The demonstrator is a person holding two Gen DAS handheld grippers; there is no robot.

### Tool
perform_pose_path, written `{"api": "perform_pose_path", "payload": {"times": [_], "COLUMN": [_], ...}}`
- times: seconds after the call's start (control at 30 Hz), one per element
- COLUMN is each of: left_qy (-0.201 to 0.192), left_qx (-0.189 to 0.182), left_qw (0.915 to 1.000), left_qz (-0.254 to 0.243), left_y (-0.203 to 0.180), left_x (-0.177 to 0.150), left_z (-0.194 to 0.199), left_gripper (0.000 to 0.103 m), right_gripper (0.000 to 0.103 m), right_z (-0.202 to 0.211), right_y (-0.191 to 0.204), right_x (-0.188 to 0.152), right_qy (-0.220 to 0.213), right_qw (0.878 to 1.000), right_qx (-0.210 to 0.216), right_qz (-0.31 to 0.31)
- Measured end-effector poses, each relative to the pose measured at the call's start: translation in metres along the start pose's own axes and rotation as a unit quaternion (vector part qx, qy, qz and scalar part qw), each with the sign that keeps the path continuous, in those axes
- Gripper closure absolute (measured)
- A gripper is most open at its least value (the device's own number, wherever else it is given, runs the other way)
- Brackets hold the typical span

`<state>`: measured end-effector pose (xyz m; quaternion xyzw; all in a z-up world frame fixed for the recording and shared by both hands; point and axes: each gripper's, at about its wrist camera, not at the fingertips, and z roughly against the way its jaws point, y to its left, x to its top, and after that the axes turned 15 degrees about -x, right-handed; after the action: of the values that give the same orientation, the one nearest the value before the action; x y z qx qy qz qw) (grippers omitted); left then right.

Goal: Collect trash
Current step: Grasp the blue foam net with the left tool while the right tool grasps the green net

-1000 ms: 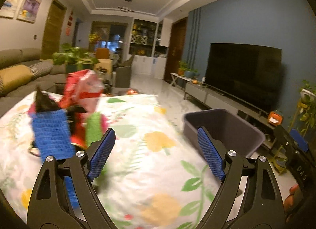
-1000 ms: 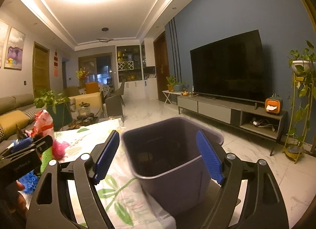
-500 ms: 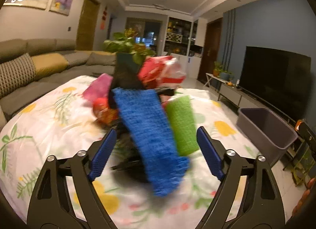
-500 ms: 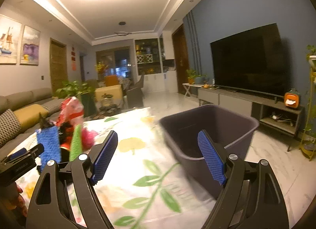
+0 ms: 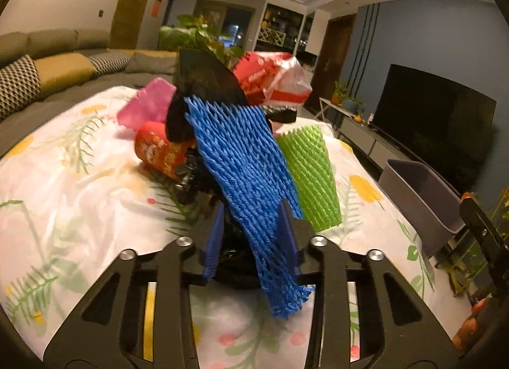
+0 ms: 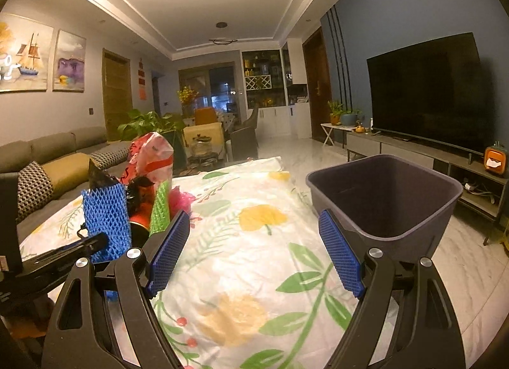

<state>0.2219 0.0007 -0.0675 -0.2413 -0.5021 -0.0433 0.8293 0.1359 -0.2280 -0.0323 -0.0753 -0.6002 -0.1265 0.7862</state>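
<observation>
The flowered tablecloth [image 6: 254,251] spreads under everything. At its right edge stands the grey bin [image 6: 385,197], its dark inside visible only from the right wrist; the left wrist catches just an outer corner. Left of the bin lies the trash pile [image 5: 222,120], larger in the left view than half a second ago. The left gripper [image 5: 251,235], wide apart then, now pinches the blue foam net [image 5: 245,178], with the green net [image 5: 308,174] just beside it. The right gripper [image 6: 256,251] is spread wide, holding nothing.
</observation>
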Motion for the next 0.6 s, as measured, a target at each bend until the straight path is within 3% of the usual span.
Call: {"api": "perform_pose_path", "payload": {"times": [0.13,0.33,0.6], "left_qy": [0.001,-0.02,-0.094], "left_qx": [-0.016,-0.024,-0.038], "left_qw": [0.9999,0.9994,0.9946], "left_qz": [0.005,-0.013,-0.022], "left_y": [0.0,-0.008,-0.014], "left_x": [0.0,0.001,0.021], "left_z": [-0.003,0.002,0.044], "left_gripper": [0.098,0.099,0.099], "right_gripper": [0.022,0.022,0.032], "right_z": [-0.006,-0.019,-0.039], "right_y": [0.007,0.023,0.061], "right_x": [-0.003,-0.008,-0.015], "right_qy": [0.005,0.021,0.03], "right_qw": [1.0,0.999,0.997], "right_qx": [0.003,0.026,0.062], "right_qz": [0.009,0.016,0.044]}}
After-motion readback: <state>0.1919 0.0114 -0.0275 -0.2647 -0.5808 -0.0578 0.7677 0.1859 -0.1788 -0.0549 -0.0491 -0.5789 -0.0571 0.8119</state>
